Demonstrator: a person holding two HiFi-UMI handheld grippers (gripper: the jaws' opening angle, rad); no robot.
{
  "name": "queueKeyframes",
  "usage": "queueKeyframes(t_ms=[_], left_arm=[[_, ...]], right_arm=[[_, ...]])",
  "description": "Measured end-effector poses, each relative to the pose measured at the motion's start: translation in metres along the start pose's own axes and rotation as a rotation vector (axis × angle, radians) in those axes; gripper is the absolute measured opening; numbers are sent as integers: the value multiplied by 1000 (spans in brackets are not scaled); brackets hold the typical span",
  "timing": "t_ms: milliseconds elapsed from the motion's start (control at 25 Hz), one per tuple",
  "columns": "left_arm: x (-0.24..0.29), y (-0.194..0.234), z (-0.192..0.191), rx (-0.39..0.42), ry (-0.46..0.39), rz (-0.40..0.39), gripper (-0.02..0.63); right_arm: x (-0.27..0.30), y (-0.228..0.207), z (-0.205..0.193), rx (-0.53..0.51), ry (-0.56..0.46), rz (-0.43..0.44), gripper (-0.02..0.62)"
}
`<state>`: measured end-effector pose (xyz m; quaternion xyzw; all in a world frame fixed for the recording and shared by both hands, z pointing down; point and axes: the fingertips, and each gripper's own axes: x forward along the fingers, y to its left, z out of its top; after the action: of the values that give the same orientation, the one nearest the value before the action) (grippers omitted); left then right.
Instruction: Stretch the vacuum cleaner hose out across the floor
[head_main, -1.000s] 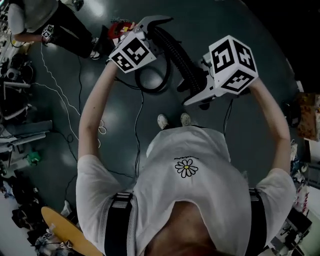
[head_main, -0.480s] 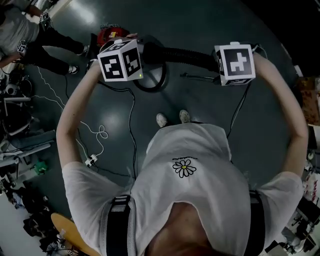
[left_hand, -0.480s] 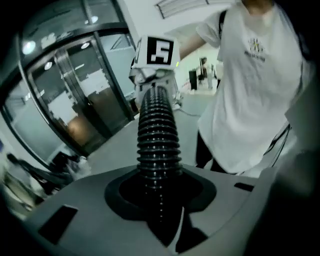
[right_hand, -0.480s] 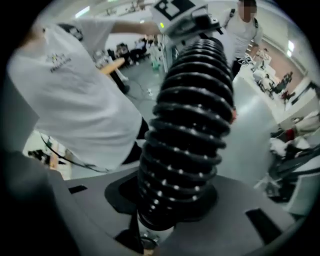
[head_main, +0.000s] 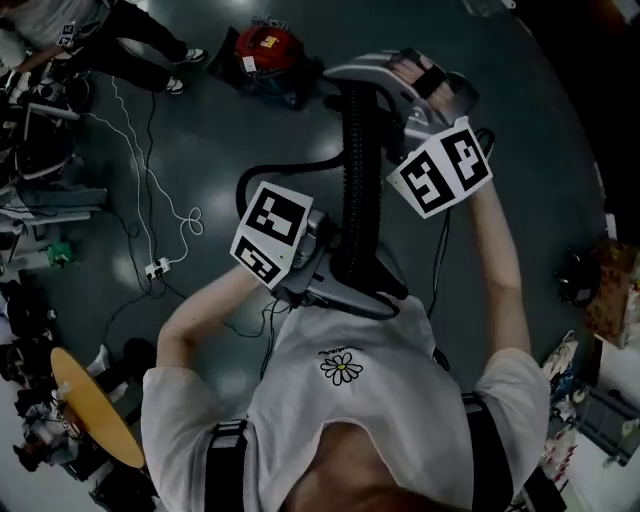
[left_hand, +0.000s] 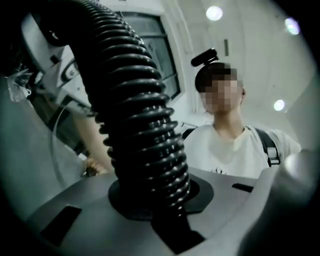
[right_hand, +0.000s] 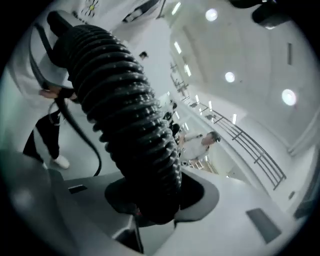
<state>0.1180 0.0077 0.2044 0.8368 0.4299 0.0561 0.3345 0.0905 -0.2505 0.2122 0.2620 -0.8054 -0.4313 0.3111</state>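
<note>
mid-stretch: the hose (head_main: 358, 180) is up off the floor before me, right gripper (head_main: 367, 90) clamped on it, left gripper (head_main: 352, 282) closing round it near my chest. next, i'd draw it away from the vacuum cleaner (head_main: 265, 50) and lower it.

This is a big lab or workshop hall. A dark glossy floor (head_main: 200, 130) spreads around the red vacuum cleaner (head_main: 268, 55). Left of it, white cables (head_main: 190, 215) trail toward cluttered equipment racks (head_main: 40, 190). High above it are a gallery railing (right_hand: 255, 150) and round ceiling lights (right_hand: 229, 77).
</note>
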Motion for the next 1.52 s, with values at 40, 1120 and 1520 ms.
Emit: queueKeyframes(t_ms=[40, 1120, 1520], left_arm=[[9, -8, 14, 13, -105, -12, 95], [296, -209, -240, 258, -428, 357, 97], [448, -130, -359, 252, -300, 667, 98]], right_arm=[[2, -1, 11, 37, -74, -34, 161], [-223, 304, 324, 348, -354, 139, 163], [-379, 404, 297, 298, -114, 22, 164]])
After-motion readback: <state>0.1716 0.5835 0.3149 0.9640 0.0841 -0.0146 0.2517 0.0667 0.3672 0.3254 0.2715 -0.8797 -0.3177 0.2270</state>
